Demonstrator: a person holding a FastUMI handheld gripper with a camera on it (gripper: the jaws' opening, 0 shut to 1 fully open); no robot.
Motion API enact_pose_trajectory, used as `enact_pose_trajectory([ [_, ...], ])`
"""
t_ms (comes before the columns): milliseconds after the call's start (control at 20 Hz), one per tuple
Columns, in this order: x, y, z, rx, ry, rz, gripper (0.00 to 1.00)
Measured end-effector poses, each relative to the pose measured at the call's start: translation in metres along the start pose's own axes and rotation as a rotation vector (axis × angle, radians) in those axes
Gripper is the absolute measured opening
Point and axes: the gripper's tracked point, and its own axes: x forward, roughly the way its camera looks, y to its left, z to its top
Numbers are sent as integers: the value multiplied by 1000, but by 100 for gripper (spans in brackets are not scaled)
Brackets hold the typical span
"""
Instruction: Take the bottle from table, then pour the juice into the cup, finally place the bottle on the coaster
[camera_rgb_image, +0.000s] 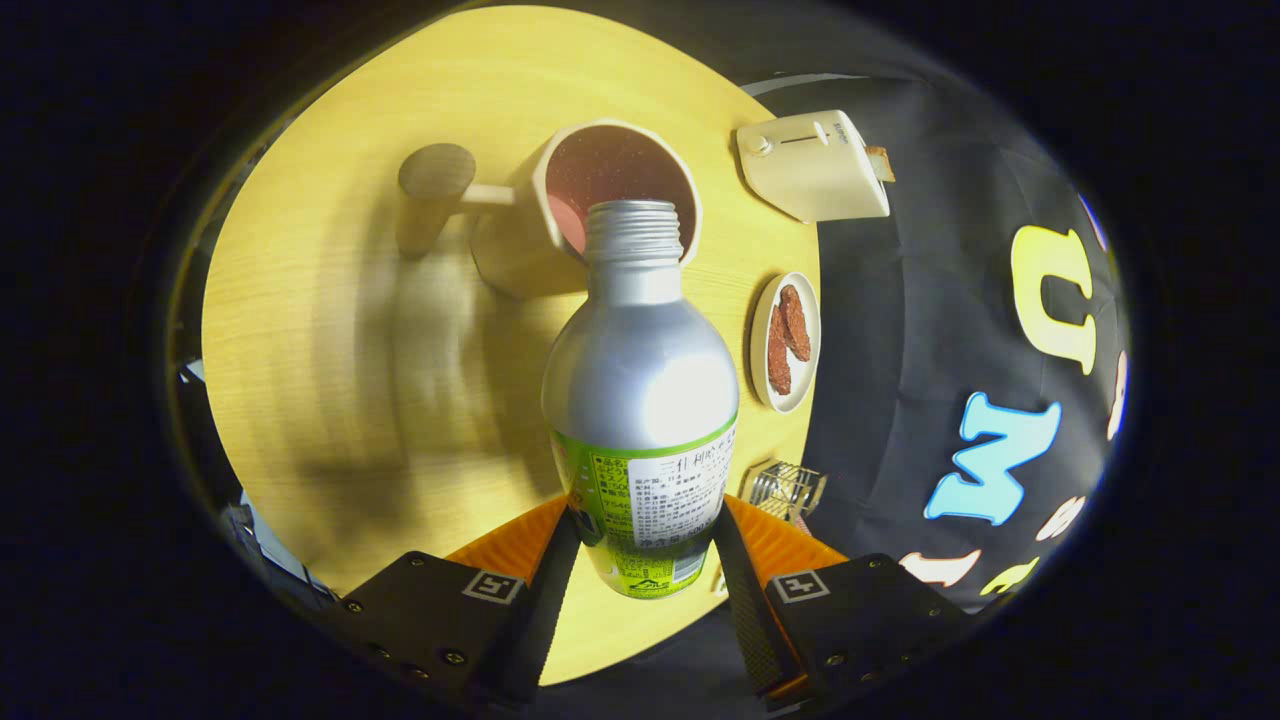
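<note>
Bottle (640, 400) is being gripped by the jaws and tipping over the cup (617, 190); coaster placing is remaining

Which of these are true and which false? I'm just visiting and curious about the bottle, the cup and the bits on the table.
1. The tongs grip the bottle on both sides. True.
2. The bottle still has its cap on. False: its threaded neck is bare and open.
3. The bottle's mouth is at the cup, which holds reddish liquid. True.
4. The small plate beside the bottle is bare. False: it carries brown pieces of food.
5. A toaster stands beyond the plate, near the table edge. True.
6. The cup lies on its side. False: it stands upright, opening upward.
</note>
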Motion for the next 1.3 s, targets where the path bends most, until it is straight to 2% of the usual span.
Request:
enact_pose_trajectory([
  [350,9,18,7,190,-115,85,75],
  [1050,18,15,14,474,-355,137,75],
  [1300,18,2,22,622,-448,162,75],
])
